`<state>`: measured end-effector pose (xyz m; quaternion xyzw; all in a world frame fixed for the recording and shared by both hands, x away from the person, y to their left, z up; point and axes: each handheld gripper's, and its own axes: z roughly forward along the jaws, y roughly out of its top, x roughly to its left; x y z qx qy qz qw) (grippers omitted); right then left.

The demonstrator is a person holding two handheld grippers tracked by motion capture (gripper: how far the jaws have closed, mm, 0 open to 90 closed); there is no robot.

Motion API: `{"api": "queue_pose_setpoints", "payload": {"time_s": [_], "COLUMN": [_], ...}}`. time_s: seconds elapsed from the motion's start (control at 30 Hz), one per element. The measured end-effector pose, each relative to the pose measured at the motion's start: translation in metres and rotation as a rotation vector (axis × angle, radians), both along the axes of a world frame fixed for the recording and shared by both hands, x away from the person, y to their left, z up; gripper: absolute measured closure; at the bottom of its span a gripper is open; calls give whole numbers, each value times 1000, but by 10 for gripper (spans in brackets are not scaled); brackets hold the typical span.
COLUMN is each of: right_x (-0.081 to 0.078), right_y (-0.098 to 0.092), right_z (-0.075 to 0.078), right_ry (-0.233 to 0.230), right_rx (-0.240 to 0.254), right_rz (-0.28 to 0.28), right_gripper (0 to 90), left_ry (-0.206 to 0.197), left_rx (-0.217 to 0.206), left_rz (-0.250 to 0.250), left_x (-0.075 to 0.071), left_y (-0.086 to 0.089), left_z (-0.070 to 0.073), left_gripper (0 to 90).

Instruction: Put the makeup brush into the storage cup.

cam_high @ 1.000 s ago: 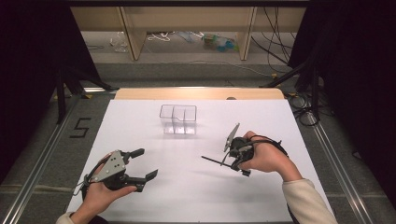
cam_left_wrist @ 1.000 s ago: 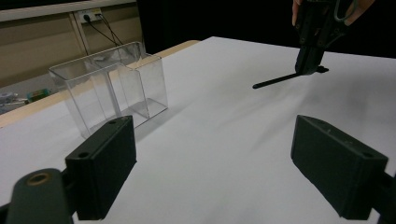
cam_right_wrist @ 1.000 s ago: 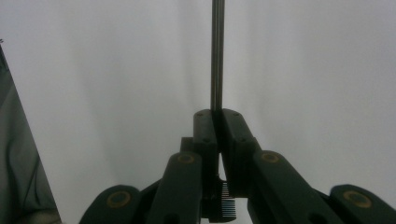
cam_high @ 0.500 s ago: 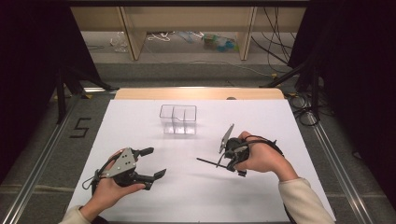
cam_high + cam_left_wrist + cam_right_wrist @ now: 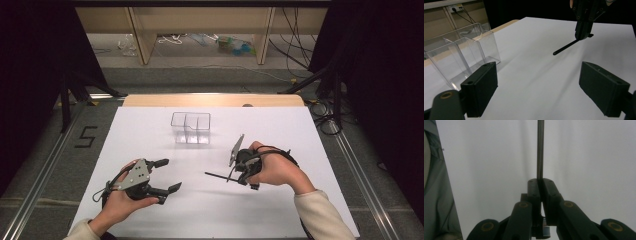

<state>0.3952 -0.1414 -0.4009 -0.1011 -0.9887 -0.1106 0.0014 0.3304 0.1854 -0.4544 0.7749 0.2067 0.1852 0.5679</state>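
Note:
A clear plastic box (image 5: 191, 128) with dividers stands on the white table (image 5: 280, 130), toward the back middle. My right gripper (image 5: 236, 177) is to its front right, shut on a thin black stick (image 5: 216, 175) that points left just above the table. In the right gripper view the jaws (image 5: 540, 181) press together on the stick (image 5: 540, 150), and fine teeth show behind them. My left gripper (image 5: 169, 175) hovers at the front left, open and with nothing in it. Its own view has the box (image 5: 461, 55) at left and the right gripper (image 5: 582, 37) with the stick (image 5: 565, 47) ahead.
A wooden strip (image 5: 210, 100) edges the table's far side, with shelving and loose cables (image 5: 300, 50) on the floor beyond. Metal rails (image 5: 45, 165) run along both sides. A "5" mark (image 5: 86, 136) lies on the floor at left.
The left gripper has crept a little right and forward. The right gripper with the stick has drifted slightly left. Both grips stay the same.

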Motion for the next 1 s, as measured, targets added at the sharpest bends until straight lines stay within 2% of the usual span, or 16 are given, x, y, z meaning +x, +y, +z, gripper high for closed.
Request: {"api": "queue_pose_setpoints", "payload": {"time_s": [0.3, 0.4, 0.47, 0.5, 0.53, 0.67, 0.7, 0.73, 0.77, 0.8, 0.83, 0.87, 0.9, 0.93, 0.97, 1.0], "right_x": [-4, -5, -5, -5, -6, -6, -6, -4, -6, -7, -6, -7, -6, -8, -7, -5], "right_y": [11, 15, 18, 20, 20, 24, 25, 25, 26, 27, 27, 29, 29, 31, 31, 32], "right_z": [-1, 0, 0, -1, 0, 0, 0, 0, 0, 0, 0, -1, -1, -1, -2, -1], "right_ry": [23, 28, 24, 24, 27, 25, 27, 12, 19, 33, 19, 25, 20, 34, 29, 10], "right_rx": [8, 5, 5, 7, -1, 4, 2, -5, -1, 1, -6, 0, 0, -2, -2, -15], "right_rz": [18, 27, 34, 38, 38, 47, 54, 76, 62, 44, 66, 62, 76, 57, 66, 99], "right_gripper": [856, 856, 856, 856, 856, 856, 856, 856, 856, 856, 856, 856, 856, 856, 856, 856], "left_ry": [11, 5, 17, 7, 22, 11, 35, 18, 36, 26, 38, 22, 40, 47, 38, 50], "left_rx": [5, 23, 22, 33, 23, 46, 32, 42, 36, 42, 46, 55, 52, 47, 64, 57], "left_rz": [-42, -59, -59, -72, -69, -86, -79, -94, -88, -103, -97, -117, -108, -113, -122, -119], "left_x": [-1, 0, -1, 0, 0, 2, 0, 2, 1, 2, 1, 3, 2, 2, 3, 3], "left_y": [-10, -12, -14, -14, -15, -18, -20, -20, -22, -23, -24, -25, -26, -28, -28, -30], "left_z": [-3, -3, -4, -4, -4, -5, -6, -6, -7, -7, -8, -8, -9, -10, -10, -11], "left_gripper": [157, 158, 159, 160, 160, 162, 162, 163, 164, 165, 165, 167, 169, 170, 170, 171]}}
